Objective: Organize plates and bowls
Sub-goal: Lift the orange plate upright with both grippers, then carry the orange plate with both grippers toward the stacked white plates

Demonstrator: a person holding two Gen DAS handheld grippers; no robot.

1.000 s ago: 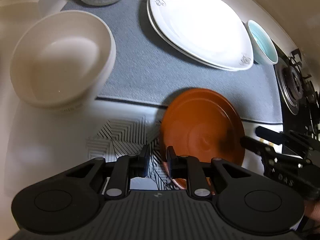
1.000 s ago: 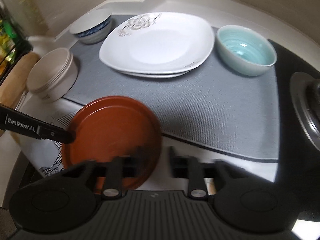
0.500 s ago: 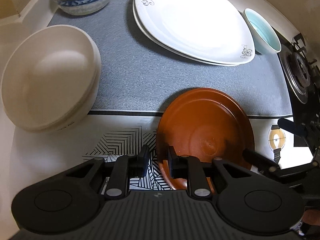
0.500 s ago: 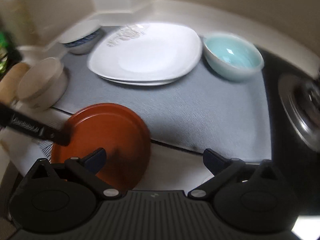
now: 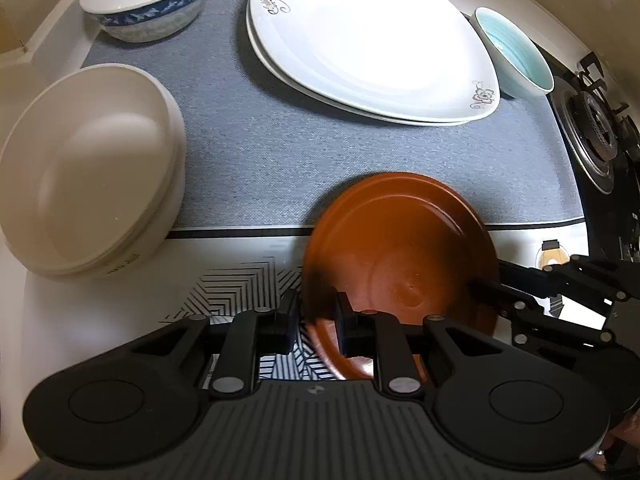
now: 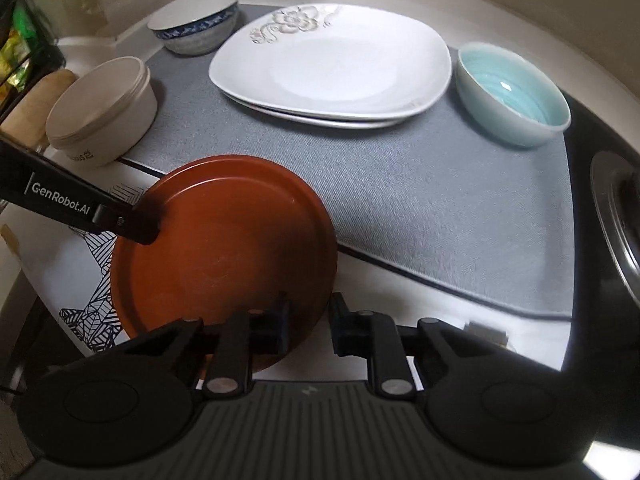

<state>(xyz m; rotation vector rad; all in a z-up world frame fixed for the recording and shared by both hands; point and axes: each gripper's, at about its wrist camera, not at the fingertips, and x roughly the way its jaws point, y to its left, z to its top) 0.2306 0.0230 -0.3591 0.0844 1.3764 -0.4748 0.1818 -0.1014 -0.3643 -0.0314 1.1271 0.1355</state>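
A round brown plate (image 5: pixel 400 252) (image 6: pixel 224 248) hangs over the front edge of the grey mat (image 5: pixel 260 160), held from both sides. My left gripper (image 5: pixel 316 316) is shut on the plate's left rim and shows in the right wrist view as a black arm (image 6: pixel 140 228). My right gripper (image 6: pixel 310 316) is closing, with the plate's right rim between its jaws and the pads on it. In the left wrist view its fingers (image 5: pixel 488 288) clamp that same edge.
On the mat lie two stacked white square plates (image 6: pixel 332 64), a teal bowl (image 6: pixel 516 92), a blue-patterned bowl (image 6: pixel 196 20) and stacked beige bowls (image 6: pixel 100 112) at the left. A gas burner (image 5: pixel 596 136) sits at the right. A white line-patterned sheet (image 5: pixel 240 288) lies under the brown plate.
The right gripper's jaws spread wide half a second ago and have come together again on the brown plate's rim. The left gripper kept its grip and rolled slightly.
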